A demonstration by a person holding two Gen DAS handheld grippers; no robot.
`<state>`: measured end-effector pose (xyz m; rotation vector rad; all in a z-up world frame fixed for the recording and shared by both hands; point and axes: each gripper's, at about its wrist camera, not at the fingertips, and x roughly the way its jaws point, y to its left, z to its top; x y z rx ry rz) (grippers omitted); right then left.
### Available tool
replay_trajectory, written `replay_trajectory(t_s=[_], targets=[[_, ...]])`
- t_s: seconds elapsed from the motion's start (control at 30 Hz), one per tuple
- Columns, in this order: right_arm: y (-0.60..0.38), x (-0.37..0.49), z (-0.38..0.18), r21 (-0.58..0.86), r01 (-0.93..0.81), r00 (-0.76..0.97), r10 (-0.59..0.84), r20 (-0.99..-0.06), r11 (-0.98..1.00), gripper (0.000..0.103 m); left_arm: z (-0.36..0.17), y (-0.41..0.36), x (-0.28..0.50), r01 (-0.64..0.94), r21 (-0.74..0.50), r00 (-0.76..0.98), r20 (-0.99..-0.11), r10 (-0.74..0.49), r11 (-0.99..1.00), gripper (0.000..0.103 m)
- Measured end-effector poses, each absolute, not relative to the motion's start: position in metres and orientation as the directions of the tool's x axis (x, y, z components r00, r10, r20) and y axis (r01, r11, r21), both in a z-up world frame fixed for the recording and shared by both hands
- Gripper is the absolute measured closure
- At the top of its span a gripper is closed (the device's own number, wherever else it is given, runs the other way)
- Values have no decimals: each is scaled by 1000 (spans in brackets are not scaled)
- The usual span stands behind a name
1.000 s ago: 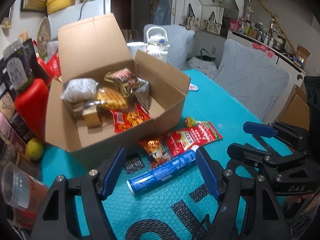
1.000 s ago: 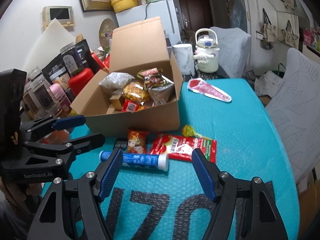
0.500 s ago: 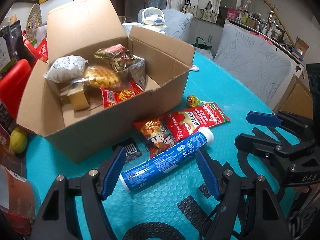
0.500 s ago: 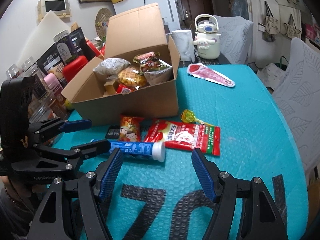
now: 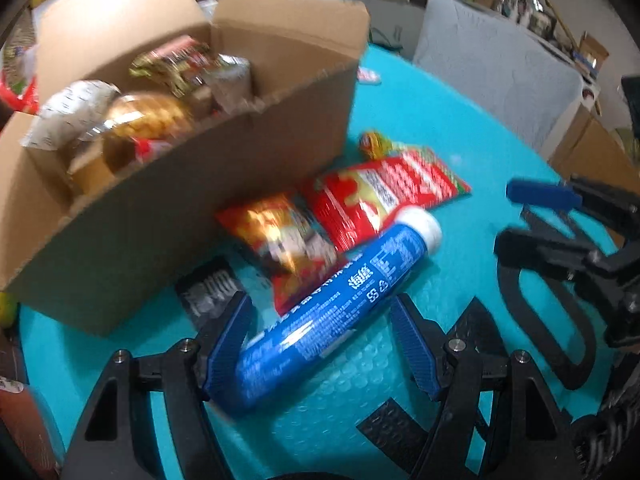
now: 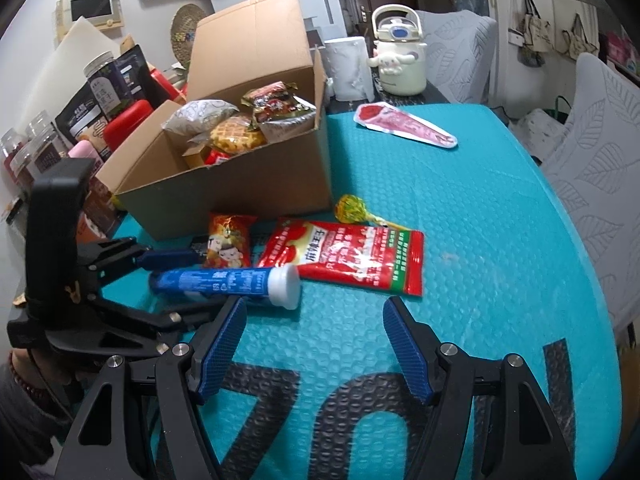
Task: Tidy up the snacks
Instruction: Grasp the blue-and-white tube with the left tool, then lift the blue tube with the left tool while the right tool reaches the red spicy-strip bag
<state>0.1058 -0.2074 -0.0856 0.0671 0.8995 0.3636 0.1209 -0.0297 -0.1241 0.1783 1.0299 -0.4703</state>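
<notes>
A blue tube with a white cap lies on the teal mat. Its bottom end sits between the fingers of my open left gripper, and the pads are not pressing on it. Behind the tube lie a small orange-red packet, a large red packet, a lollipop and a small black packet. The open cardboard box holds several snacks. My right gripper stands open over bare mat, holding nothing.
A pink pointed packet lies on the far side of the mat. A white kettle and a paper roll stand behind the box. Jars, bags and a red container crowd the left. Covered chairs line the right edge.
My left gripper has come down and forward, so the blue tube's end now lies between its fingers. The right gripper has sunk a little toward the mat. Both stay open.
</notes>
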Motion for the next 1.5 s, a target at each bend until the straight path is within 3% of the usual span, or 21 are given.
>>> replay_trajectory(t_s=[0.13, 0.3, 0.5, 0.63, 0.7, 0.97, 1.07, 1.3, 1.5], targets=[[-215, 108, -89, 214, -266, 560, 331, -760, 940, 31, -127, -35, 114, 466, -70, 425, -857, -293, 882, 31], [-221, 111, -92, 212, -261, 552, 326, -768, 942, 31, -124, -39, 103, 445, -74, 422, -861, -282, 893, 59], [-223, 116, -92, 177, -300, 544, 321, -775, 937, 31, -124, -37, 83, 352, -127, 425, -861, -279, 927, 71], [-221, 124, -93, 150, -342, 531, 323, -784, 928, 31, -124, -26, 70, 243, -171, 451, -851, -267, 955, 74], [-219, 128, -95, 138, -372, 517, 329, -790, 918, 25, -124, -22, 61, 185, -207, 452, -850, -270, 961, 74], [-214, 149, -103, 63, -459, 497, 315, -808, 886, 21, -125, -23, 51, 43, -147, 509, -848, -149, 988, 74], [-214, 159, -107, 60, -476, 485, 319, -815, 877, 21, -126, -24, 58, 23, -151, 515, -845, -141, 988, 74], [-208, 177, -114, 32, -587, 444, 355, -823, 809, 21, -127, -42, 73, 61, -22, 526, -849, -51, 998, 73], [-200, 192, -125, 34, -666, 392, 388, -834, 745, 21, -128, -38, 90, 54, -57, 532, -843, -77, 997, 73]])
